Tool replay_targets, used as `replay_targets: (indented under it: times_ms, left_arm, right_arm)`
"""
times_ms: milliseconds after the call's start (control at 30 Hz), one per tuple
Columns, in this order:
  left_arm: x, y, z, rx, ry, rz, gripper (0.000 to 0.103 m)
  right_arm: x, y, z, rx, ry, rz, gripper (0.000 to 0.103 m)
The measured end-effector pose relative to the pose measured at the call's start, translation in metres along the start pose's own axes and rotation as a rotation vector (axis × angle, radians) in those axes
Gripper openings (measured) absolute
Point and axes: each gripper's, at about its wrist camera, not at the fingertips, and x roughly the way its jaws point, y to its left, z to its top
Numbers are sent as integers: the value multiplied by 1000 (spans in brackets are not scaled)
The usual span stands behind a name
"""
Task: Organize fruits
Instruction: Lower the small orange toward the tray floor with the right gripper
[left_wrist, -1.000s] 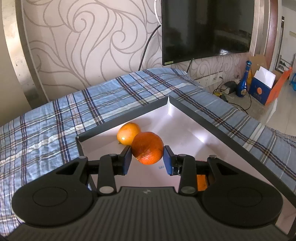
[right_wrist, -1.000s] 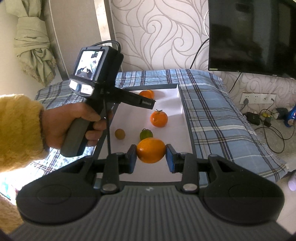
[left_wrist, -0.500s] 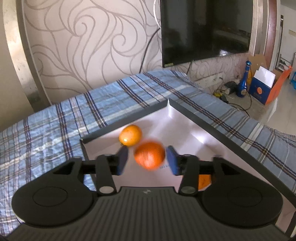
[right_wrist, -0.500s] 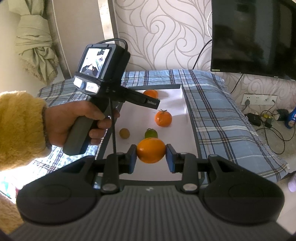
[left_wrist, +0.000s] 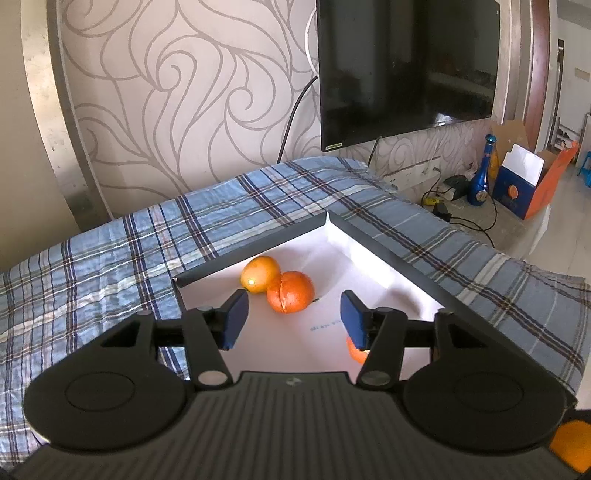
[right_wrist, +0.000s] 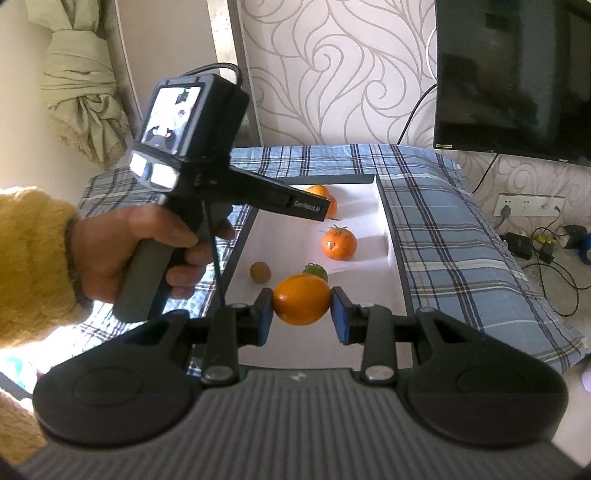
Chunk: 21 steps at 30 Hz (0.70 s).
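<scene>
A blue plaid cloth (left_wrist: 258, 214) covers the desk (right_wrist: 443, 206), draping over its far and right edges. A shallow tray (left_wrist: 388, 254), dark-rimmed and white inside, lies directly on the cloth, its far corner towards the wall. The cloth looks slightly rumpled at the left, though the fisheye may exaggerate this.

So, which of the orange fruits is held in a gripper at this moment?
The smooth orange clamped between the right gripper pads. The other oranges lie free in the white tray; the left gripper is open with nothing between its pads.
</scene>
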Motion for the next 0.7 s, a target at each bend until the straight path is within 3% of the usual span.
replay_targets:
  times_ms: [700]
  left_arm:
    - [-38,7,-14,-56,-19,37,66]
  right_arm:
    - [10,-5,2,-19,2,43,36]
